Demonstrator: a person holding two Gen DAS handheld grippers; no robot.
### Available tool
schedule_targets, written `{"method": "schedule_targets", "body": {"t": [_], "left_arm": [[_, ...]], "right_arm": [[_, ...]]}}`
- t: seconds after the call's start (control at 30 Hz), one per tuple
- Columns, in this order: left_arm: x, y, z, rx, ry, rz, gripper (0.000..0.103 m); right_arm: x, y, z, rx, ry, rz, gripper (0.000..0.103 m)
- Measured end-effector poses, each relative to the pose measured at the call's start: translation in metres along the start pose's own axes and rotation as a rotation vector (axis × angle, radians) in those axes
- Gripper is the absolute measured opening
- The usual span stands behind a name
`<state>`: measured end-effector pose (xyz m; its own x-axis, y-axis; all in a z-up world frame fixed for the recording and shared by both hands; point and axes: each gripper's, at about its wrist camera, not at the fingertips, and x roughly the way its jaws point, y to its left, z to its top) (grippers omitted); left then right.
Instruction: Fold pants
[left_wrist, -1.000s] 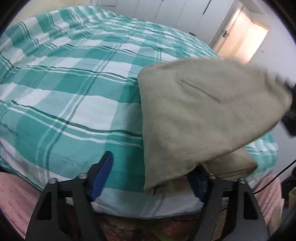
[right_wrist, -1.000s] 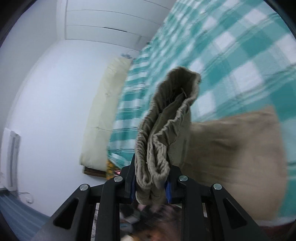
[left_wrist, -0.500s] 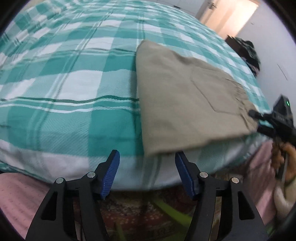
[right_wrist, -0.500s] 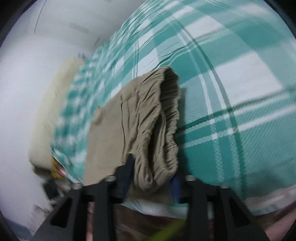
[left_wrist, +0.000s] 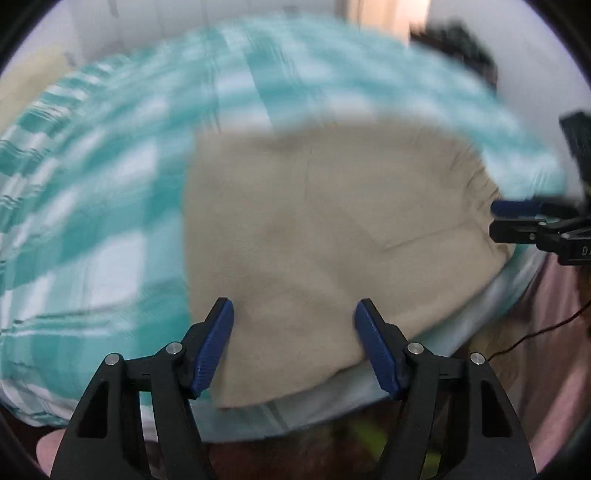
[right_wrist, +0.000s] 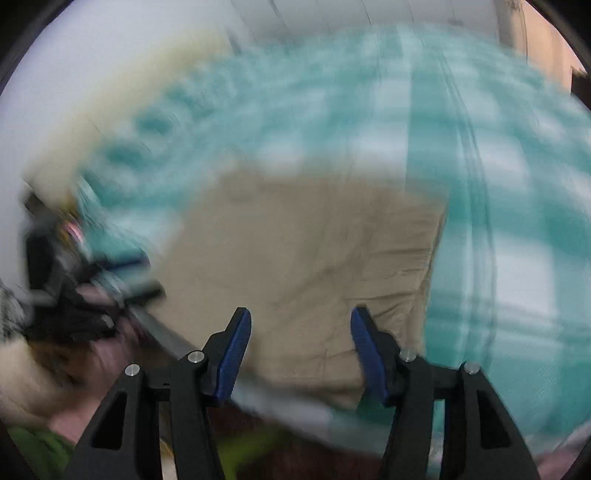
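Note:
The khaki pants (left_wrist: 332, 229) lie folded flat on the teal plaid bed sheet (left_wrist: 92, 206), close to the bed's near edge. My left gripper (left_wrist: 293, 332) hovers over their near edge, its jaws opening, the pads clear of the cloth. In the right wrist view the pants (right_wrist: 306, 251) spread out in front of my right gripper (right_wrist: 300, 343), whose jaws are opening with nothing pinched between the blue pads. The right gripper (left_wrist: 517, 218) also shows at the right rim of the left wrist view, beside the gathered waistband. Both views are motion-blurred.
The plaid sheet (right_wrist: 498, 184) covers the whole bed beyond the pants. Pink fabric (left_wrist: 554, 350) and a black cable (left_wrist: 532, 334) hang by the bed's side. A cream headboard or pillow (right_wrist: 122, 122) lies at the far left. A lit doorway (left_wrist: 380, 18) is behind the bed.
The right gripper has let go of the waistband it held up, and the pants now lie flat. Both grippers have swung and rolled over the folded pants.

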<state>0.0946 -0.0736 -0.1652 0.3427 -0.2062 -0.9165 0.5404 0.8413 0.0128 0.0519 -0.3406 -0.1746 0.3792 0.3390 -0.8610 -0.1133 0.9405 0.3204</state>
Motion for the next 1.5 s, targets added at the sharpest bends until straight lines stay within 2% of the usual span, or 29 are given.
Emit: {"method": "schedule_targets", "body": {"t": [0.07, 0.13, 0.17, 0.23, 0.3, 0.37, 0.43, 0.47, 0.53, 0.6, 0.7, 0.8, 0.93, 1.0, 1.03, 1.1, 1.17, 1.2, 1.27, 1.3, 1.37, 1.43, 1.5], "left_arm": [[-0.002, -0.002, -0.007, 0.017, -0.031, 0.036, 0.071], [-0.019, 0.006, -0.002, -0.030, -0.048, 0.028, 0.071], [-0.024, 0.009, 0.001, -0.046, -0.057, 0.026, 0.071], [-0.032, 0.013, 0.007, -0.067, -0.083, 0.053, 0.082], [-0.028, 0.018, 0.010, -0.079, -0.074, 0.096, 0.083], [-0.019, 0.023, 0.010, -0.097, -0.038, 0.111, 0.083], [-0.009, 0.024, 0.011, -0.114, -0.006, 0.112, 0.083], [-0.007, 0.024, 0.010, -0.126, 0.000, 0.103, 0.083], [-0.008, 0.025, 0.009, -0.143, 0.001, 0.105, 0.083], [-0.008, 0.025, 0.010, -0.140, 0.000, 0.109, 0.083], [-0.007, 0.025, 0.008, -0.142, 0.004, 0.105, 0.084], [-0.009, 0.025, 0.005, -0.157, 0.007, 0.094, 0.084], [-0.006, 0.027, 0.005, -0.169, 0.008, 0.091, 0.085], [-0.004, 0.026, 0.003, -0.177, 0.011, 0.092, 0.087], [-0.002, 0.026, 0.003, -0.176, 0.018, 0.091, 0.088], [-0.003, 0.027, 0.002, -0.177, 0.023, 0.080, 0.088], [-0.009, 0.036, 0.004, -0.196, 0.021, 0.031, 0.088], [-0.013, 0.045, 0.005, -0.226, 0.013, -0.011, 0.088], [-0.017, 0.070, 0.006, -0.319, -0.007, -0.101, 0.090], [-0.013, 0.088, 0.008, -0.385, 0.001, -0.148, 0.090], [0.001, 0.105, 0.014, -0.428, 0.037, -0.219, 0.090], [0.017, 0.107, 0.022, -0.409, 0.078, -0.255, 0.090], [0.034, 0.098, 0.031, -0.363, 0.106, -0.310, 0.090]], "right_arm": [[-0.005, 0.013, -0.001, -0.058, -0.011, -0.038, 0.057], [-0.021, 0.022, 0.016, -0.075, -0.003, -0.038, 0.056], [-0.033, 0.024, 0.030, -0.075, -0.038, -0.023, 0.056], [-0.049, 0.020, 0.057, -0.080, -0.123, -0.041, 0.057], [-0.044, 0.012, 0.085, -0.069, -0.163, -0.070, 0.057], [-0.022, -0.004, 0.106, -0.026, -0.149, -0.068, 0.057], [0.023, -0.027, 0.113, 0.034, -0.032, -0.090, 0.057], [0.039, -0.032, 0.110, 0.041, 0.016, -0.100, 0.057], [0.046, -0.027, 0.105, 0.003, -0.004, -0.139, 0.057], [0.034, -0.020, 0.103, -0.001, -0.033, -0.144, 0.057], [0.011, -0.018, 0.097, 0.049, -0.065, -0.100, 0.057], [-0.018, -0.003, 0.081, 0.018, -0.112, -0.083, 0.057], [-0.038, 0.022, 0.038, -0.034, -0.123, -0.012, 0.058], [-0.021, 0.027, 0.014, -0.025, -0.032, 0.022, 0.062], [-0.016, 0.027, 0.004, -0.030, -0.016, 0.010, 0.062], [-0.020, 0.029, -0.006, -0.055, -0.052, -0.011, 0.062], [-0.041, 0.019, -0.004, 0.016, -0.115, 0.058, 0.062], [-0.054, 0.003, -0.001, 0.097, -0.152, 0.109, 0.062], [-0.065, -0.033, 0.003, 0.236, -0.182, 0.156, 0.067], [-0.063, -0.059, 0.005, 0.320, -0.169, 0.185, 0.067], [-0.044, -0.092, 0.006, 0.404, -0.084, 0.259, 0.067], [-0.017, -0.107, 0.010, 0.413, 0.002, 0.327, 0.067], [0.008, -0.108, 0.016, 0.434, 0.044, 0.425, 0.065]]}}
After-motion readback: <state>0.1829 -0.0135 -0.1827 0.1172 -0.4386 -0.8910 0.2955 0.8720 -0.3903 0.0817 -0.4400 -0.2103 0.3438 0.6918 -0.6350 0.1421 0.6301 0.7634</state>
